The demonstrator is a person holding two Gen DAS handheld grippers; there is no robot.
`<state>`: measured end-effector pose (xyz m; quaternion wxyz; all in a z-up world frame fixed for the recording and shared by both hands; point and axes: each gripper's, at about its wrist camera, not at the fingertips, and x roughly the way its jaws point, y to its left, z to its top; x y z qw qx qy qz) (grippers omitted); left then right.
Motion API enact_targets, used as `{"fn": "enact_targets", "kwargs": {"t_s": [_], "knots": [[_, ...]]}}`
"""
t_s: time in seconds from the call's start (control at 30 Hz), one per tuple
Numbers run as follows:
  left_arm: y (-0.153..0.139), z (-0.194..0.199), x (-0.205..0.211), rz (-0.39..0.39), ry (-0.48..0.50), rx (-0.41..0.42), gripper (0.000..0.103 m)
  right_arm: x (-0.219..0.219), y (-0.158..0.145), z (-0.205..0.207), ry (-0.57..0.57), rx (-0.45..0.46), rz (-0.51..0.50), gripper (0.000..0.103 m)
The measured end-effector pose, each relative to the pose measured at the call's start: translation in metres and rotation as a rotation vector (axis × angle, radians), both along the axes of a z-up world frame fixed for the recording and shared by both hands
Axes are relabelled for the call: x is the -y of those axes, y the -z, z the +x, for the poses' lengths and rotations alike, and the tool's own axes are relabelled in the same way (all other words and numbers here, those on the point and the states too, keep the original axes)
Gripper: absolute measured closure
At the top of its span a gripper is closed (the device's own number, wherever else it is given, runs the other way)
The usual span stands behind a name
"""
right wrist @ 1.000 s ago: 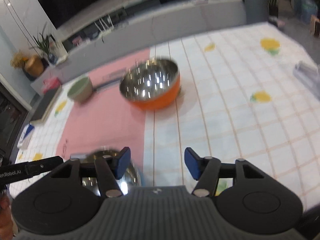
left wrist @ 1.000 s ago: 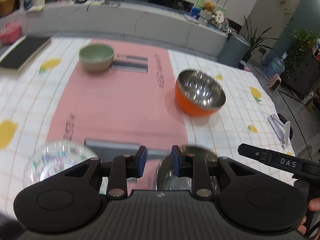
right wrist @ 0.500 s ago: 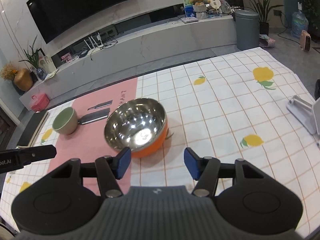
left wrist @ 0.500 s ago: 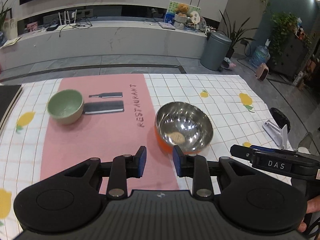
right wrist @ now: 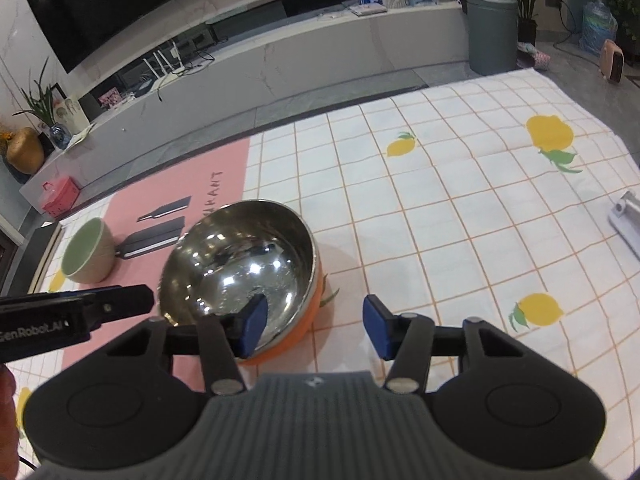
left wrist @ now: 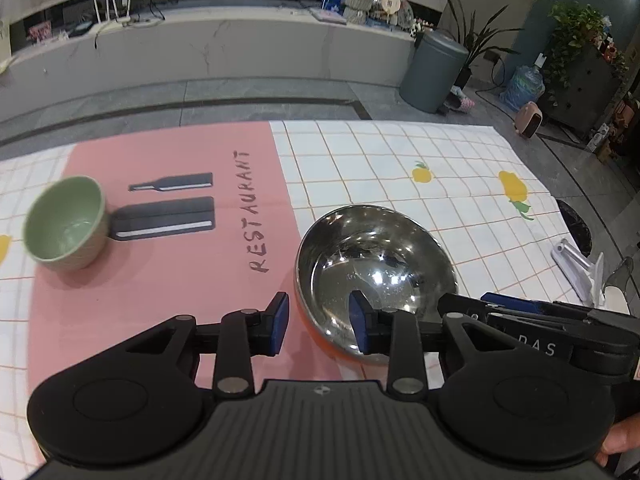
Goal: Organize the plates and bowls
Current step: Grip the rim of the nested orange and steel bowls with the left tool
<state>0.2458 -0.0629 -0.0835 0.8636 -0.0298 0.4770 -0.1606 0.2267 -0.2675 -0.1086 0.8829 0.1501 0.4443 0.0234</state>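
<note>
- Steel bowl point(left wrist: 376, 264), orange outside, on checked cloth point(left wrist: 460, 184).
- Left gripper point(left wrist: 318, 326): jaws opening, astride bowl's near rim, not gripping.
- Right gripper point(right wrist: 316, 326): jaws closing, astride rim, not gripping.
- Green bowl point(left wrist: 64, 222) well apart.

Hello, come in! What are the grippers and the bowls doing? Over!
Left gripper opening, near rim of steel bowl between its pads, not gripped. Right gripper closing, also straddling the rim. Green bowl apart, on pink mat. Nothing in the way.

Glossy mirror-like metal bowl point(left wrist: 376, 268), matt green bowl point(left wrist: 66, 222), smooth printed tablecloth point(left wrist: 460, 168)
</note>
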Motion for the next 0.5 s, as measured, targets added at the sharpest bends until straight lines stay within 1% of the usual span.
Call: {"fn": "enact_targets", "kwargs": {"t_s": [0.17,0.2,0.27,0.33,0.4,0.5], "knots": [[0.019,0.016,0.003,0.017,-0.019,-0.025,0.062,0.004,0.014,0.012,0.008,-0.024,0.013,0.054],[0.022,0.018,0.003,0.017,-0.024,-0.027,0.062,0.005,0.016,0.014,0.011,-0.028,0.015,0.057],[0.025,0.021,0.002,0.014,-0.026,-0.030,0.062,0.006,0.020,0.018,0.017,-0.032,0.028,0.057],[0.029,0.023,0.001,0.009,-0.029,-0.034,0.062,0.007,0.022,0.020,0.018,-0.031,0.035,0.060],[0.031,0.025,0.001,0.008,-0.031,-0.036,0.064,0.007,0.024,0.022,0.014,-0.028,0.044,0.064],[0.034,0.027,0.003,0.017,-0.028,-0.033,0.077,0.008,0.027,0.024,0.007,-0.021,0.065,0.070]]}}
